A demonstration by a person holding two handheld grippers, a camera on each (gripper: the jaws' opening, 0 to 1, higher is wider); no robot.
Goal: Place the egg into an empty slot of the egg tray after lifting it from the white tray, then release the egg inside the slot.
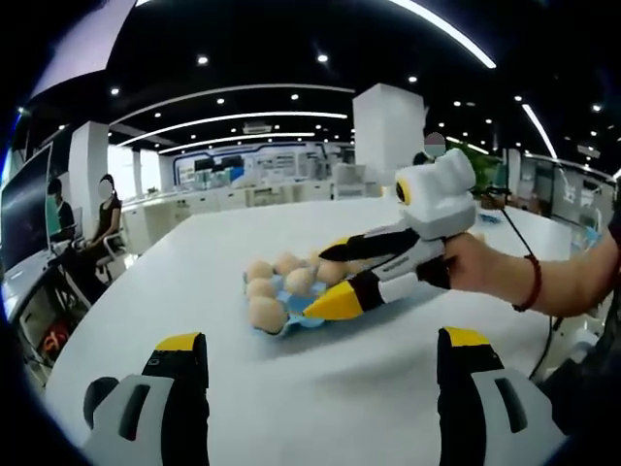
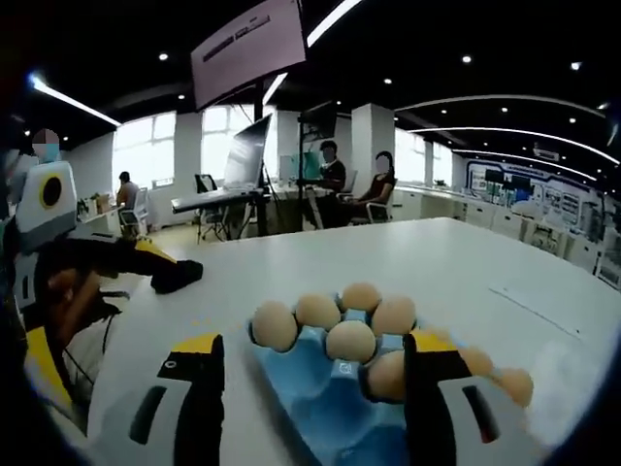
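The right gripper (image 1: 335, 282) was seen in the left gripper view, held by a hand (image 1: 477, 264) over the blue egg tray (image 2: 320, 393) on the white bench (image 1: 291, 388), its jaws spread apart and nothing visibly pinched between them. The left gripper (image 1: 320, 354) was held back from the tray, its jaws spread wide over bare bench. Several eggs (image 2: 350, 341) were seated in the tray's slots.
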